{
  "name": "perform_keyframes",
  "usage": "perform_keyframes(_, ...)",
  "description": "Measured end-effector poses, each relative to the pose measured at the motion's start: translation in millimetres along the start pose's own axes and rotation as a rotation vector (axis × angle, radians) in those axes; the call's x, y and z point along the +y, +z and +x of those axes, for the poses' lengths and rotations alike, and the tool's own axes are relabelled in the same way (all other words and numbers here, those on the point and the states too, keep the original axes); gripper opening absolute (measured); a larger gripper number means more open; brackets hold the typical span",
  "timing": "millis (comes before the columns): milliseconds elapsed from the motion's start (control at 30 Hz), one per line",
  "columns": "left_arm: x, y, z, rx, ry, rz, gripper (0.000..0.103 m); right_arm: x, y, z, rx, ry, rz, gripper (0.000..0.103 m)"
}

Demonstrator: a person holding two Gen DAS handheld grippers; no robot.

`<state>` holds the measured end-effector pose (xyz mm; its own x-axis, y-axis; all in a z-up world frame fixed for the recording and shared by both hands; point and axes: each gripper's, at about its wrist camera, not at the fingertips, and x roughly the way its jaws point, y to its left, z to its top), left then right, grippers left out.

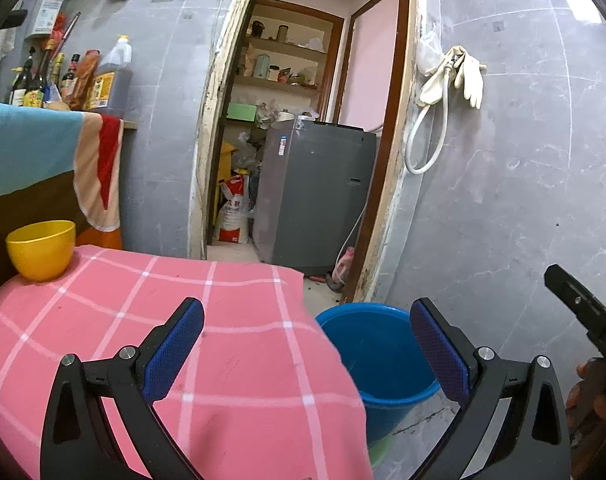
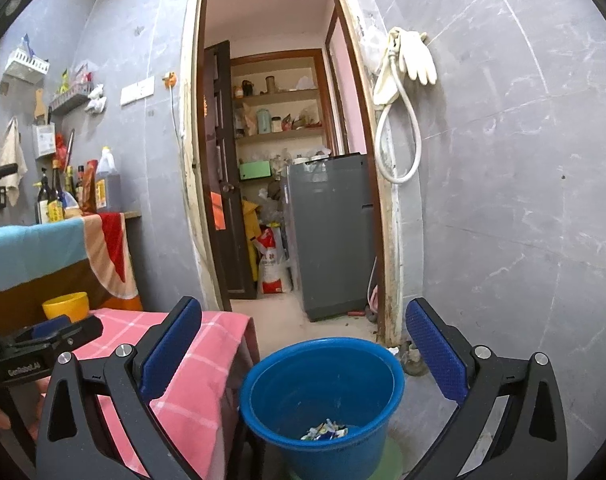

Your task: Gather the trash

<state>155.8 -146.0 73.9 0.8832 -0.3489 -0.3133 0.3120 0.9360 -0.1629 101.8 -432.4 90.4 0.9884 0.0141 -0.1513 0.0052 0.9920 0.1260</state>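
Hovering: both grippers are held above the table edge and the bucket, with nothing between their blue pads.
Left gripper (image 1: 307,344): its jaws are spread wide and empty; one finger is over the pink checked cloth (image 1: 223,320), the other is over the blue bucket (image 1: 377,360).
Right gripper (image 2: 303,344): its jaws are also spread wide and hold nothing; the bucket (image 2: 323,384) is seen between the two fingers, lower than them.
Trash (image 2: 325,431): small crumpled wrappers, white, blue and green, lie at the bottom of the bucket; what they are exactly is too small to tell.
Bucket: it stands upright on the floor, just beside the hanging edge of the cloth, on something green and flat.
Table: it is covered with the pink checked cloth; a yellow bowl (image 1: 41,249) stands near its far left corner.
Background: an open doorway (image 2: 279,140) shows shelves and a grey washing machine (image 1: 315,196); rubber gloves (image 1: 469,76) and a white hose (image 1: 427,136) hang on the grey wall to the right of it.
Left side: bottles (image 1: 63,80) stand on a counter with a striped towel (image 1: 43,152) hanging over it.
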Motion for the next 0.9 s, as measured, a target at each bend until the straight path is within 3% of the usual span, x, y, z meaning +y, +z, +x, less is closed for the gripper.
perform_keyframes(600,12.0,-51.7,-60.6,0.008,0.080,0.037,0.101,26.1,-43.7,-64.3,-0.010,-0.022,-0.026,0.103)
perform_keyframes(900,8.3,-75.3,-82.4,-0.050,0.133,0.062,0.101,35.0,-65.0,-71.7,-0.012,-0.030,-0.045,0.103)
